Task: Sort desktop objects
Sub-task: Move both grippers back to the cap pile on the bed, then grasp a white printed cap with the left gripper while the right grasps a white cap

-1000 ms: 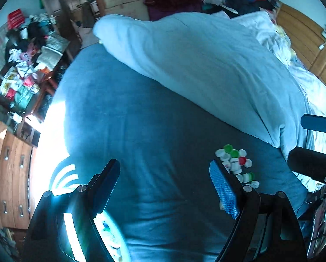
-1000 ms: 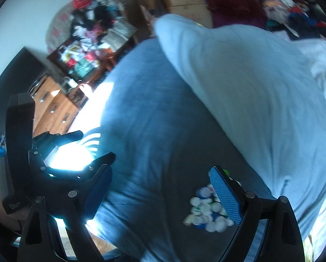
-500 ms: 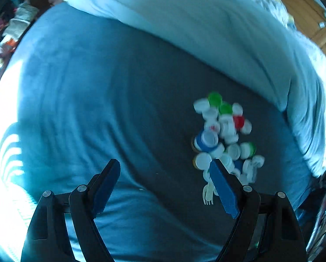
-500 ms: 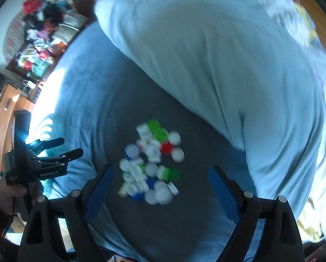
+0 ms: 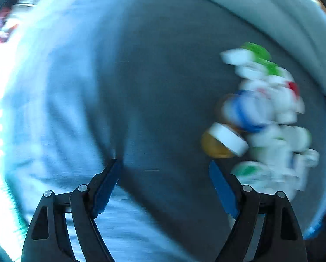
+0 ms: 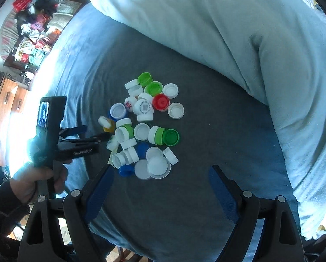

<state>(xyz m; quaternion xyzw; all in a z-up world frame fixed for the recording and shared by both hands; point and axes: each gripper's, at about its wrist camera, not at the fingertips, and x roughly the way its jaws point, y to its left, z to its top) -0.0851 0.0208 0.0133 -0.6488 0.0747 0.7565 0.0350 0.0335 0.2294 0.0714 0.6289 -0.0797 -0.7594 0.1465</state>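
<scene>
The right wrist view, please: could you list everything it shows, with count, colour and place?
Bottle caps: a loose pile, mostly white, with several green, a few blue, one red and one yellow; middle of the bedsheet.
Bedsheet: one, dark blue-grey; under the pile.
Duvet: one, pale blue, bunched; beyond and right of the pile.
Cluttered table: one, dark; far upper left, off the bed.
Wooden drawers: one unit, brown; left edge.
Left gripper: black, blue pads, open, empty; tips at the pile's left edge.
Left hand: on that gripper's handle; lower left.
Right gripper: black, blue pads, open, empty; near side of the pile.
</scene>
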